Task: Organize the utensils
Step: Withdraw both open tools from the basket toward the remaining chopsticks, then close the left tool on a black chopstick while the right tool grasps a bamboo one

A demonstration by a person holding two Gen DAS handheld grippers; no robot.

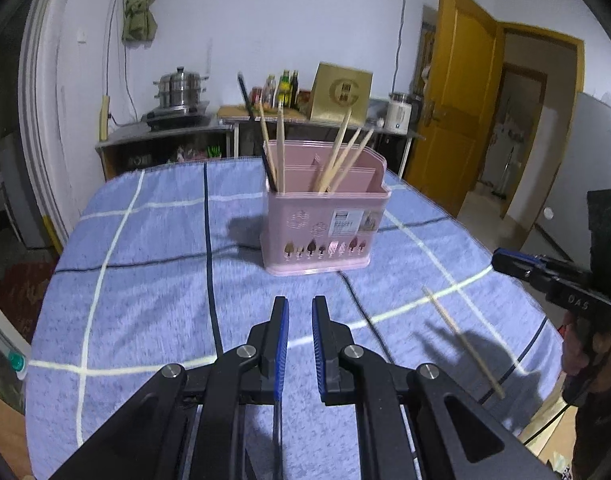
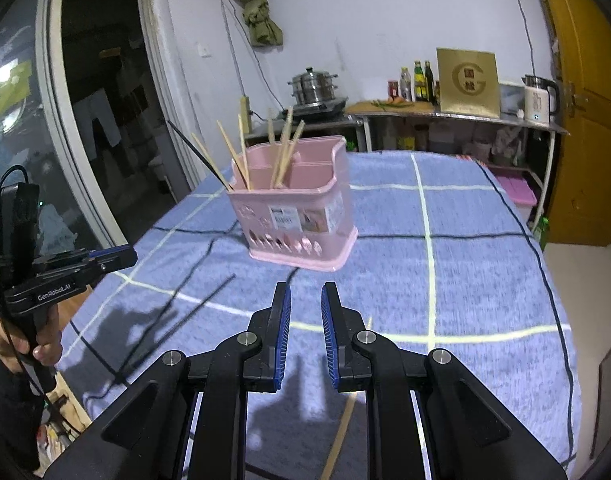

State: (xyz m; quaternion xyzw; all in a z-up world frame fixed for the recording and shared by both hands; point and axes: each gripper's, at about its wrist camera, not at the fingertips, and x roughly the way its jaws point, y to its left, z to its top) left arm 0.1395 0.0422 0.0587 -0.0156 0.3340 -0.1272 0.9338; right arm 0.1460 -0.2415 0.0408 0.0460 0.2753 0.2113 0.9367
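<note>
- The pink utensil holder (image 1: 325, 220) stands upright on the blue checked tablecloth (image 1: 145, 280), with several wooden chopsticks (image 1: 339, 160) and one black chopstick (image 1: 254, 120) leaning in its compartments.
- One wooden chopstick (image 1: 463, 342) lies flat on the cloth, loose, well short of the holder and on the right side of the table.
- The left gripper (image 1: 300, 308) hovers above the cloth facing the holder; its blue-padded fingers stand a little apart with nothing between them.
- The right gripper (image 2: 305, 296) likewise has its fingers parted and empty.
- In the right wrist view the loose chopstick (image 2: 343, 432) runs from under the right gripper's body up toward the fingers, its far tip showing just beside the right finger.
- Its long axis lies roughly along the right gripper's pointing direction, so I judge the jaws would need turning across it.
- The right gripper is plainly the nearer; from the left, the stick lies off to the right.
- A black chopstick (image 2: 177, 316) seems to lie on the cloth between the grippers, though it may be shadow.
</note>
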